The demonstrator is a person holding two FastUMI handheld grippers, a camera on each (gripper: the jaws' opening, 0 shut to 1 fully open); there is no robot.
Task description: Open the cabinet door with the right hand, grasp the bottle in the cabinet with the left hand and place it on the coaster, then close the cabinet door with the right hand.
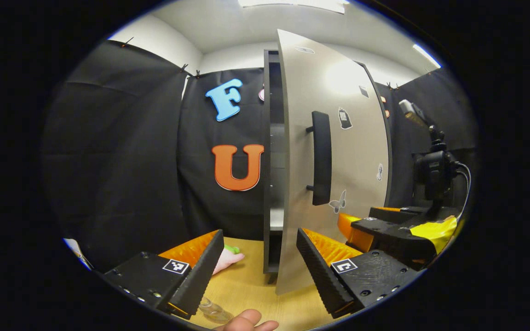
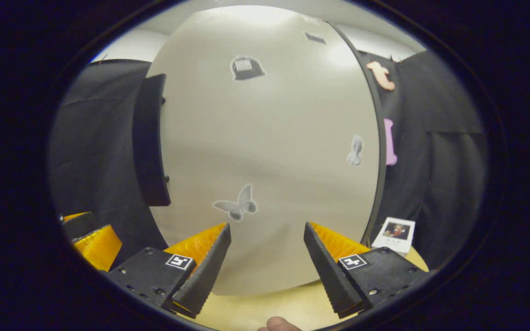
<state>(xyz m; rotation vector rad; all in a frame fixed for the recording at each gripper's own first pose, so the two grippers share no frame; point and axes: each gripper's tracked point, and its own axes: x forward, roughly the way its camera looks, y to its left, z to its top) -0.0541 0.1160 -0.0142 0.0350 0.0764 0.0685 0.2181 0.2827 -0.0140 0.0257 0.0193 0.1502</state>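
The cabinet (image 1: 267, 138) stands on the wooden table with its grey door (image 1: 338, 151) swung partly open. A black handle (image 1: 321, 158) runs down the door. My left gripper (image 1: 258, 266) is open in front of the door's free edge, with nothing between its fingers. A clear, glassy object (image 1: 212, 310), perhaps the bottle, sits low by my left finger. My right gripper (image 2: 267, 262) is open and close to the door's face (image 2: 269, 151), below a butterfly sticker; whether it touches the door is unclear. The handle (image 2: 150, 142) is off to its left. The right gripper (image 1: 384, 230) also appears to the door's right.
A pink object with a green bit (image 1: 228, 259) lies on the table (image 1: 251, 280) left of the cabinet. A small white box with a picture (image 2: 396, 234) sits right of the door. A fingertip (image 1: 246, 319) shows at the bottom edge. A camera stand (image 1: 433, 161) rises at far right.
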